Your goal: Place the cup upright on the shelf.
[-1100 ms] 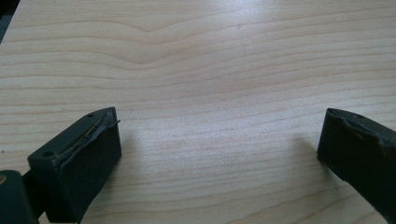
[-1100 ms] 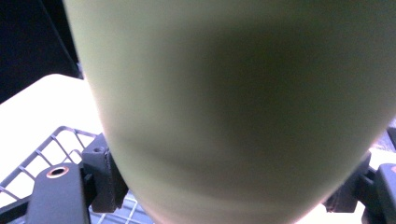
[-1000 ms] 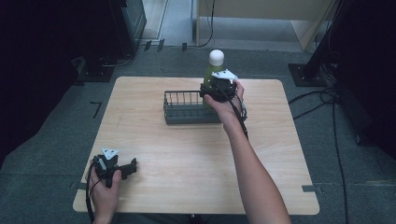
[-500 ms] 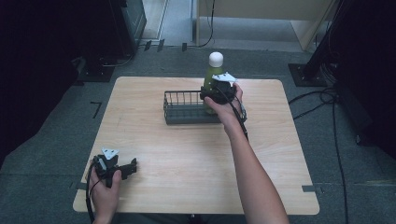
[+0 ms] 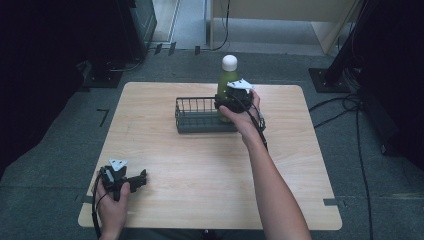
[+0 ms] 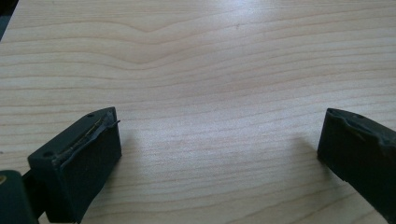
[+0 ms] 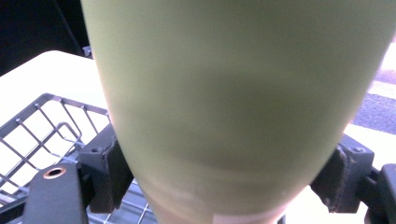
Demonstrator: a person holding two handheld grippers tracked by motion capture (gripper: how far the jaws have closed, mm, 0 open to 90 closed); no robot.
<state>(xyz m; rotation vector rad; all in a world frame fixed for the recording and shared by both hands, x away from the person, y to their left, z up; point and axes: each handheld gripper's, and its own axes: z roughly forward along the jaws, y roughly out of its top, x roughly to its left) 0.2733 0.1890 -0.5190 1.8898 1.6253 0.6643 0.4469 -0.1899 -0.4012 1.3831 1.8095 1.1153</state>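
A green bottle (image 5: 227,79) with a white cap stands upright at the right end of a dark wire basket (image 5: 200,116). My right gripper (image 5: 231,99) holds it around the body from the near side. In the right gripper view the bottle (image 7: 233,102) sits between both pads (image 7: 108,172), which still touch its sides, though the jaws have just been opening slightly. Whether its base rests on the basket floor is hidden. My left gripper (image 5: 142,177) lies at the table's near left corner, open, with bare wood (image 6: 210,116) between its fingers.
The wooden table (image 5: 310,165) has free room in front of and to the right of the basket. The basket's wire rim (image 7: 51,112) lies just left of the bottle. Cables and equipment stands sit on the floor beyond the far and right edges.
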